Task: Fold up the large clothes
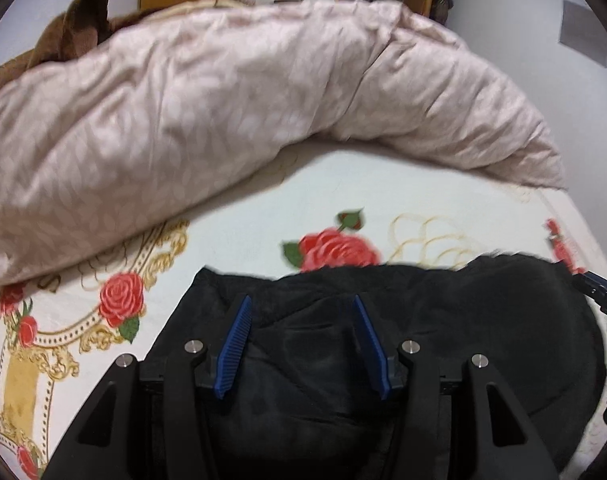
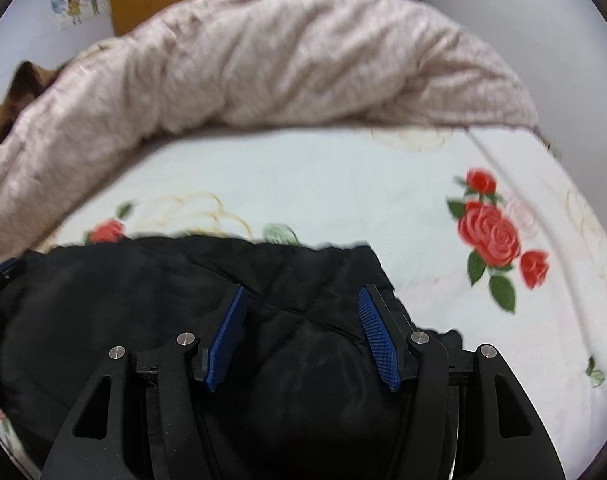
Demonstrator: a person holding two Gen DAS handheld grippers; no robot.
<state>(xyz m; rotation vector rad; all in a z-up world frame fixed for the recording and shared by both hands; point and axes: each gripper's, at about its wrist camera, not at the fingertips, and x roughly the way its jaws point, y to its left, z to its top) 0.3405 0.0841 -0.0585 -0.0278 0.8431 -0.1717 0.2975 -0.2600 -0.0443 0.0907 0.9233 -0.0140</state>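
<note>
Two tongs are seen over one black garment (image 1: 443,320), which is bunched on the rose-print bed sheet (image 1: 383,196) in the lower half of both views. No neat fold is visible yet; the cloth is judged to be partly gathered, with flattening and final folds left.

Left tongs (image 1: 301,312): blue pads spread apart, black fabric lying between and under them, no pinch visible, so read as released. Right tongs (image 2: 303,304): same, jaws wide, cloth beneath, nothing clamped.

Both are angled steeply down at the garment's near part. A pinkish duvet (image 1: 223,112) is piled across the upper frame, apart from the garment.
</note>
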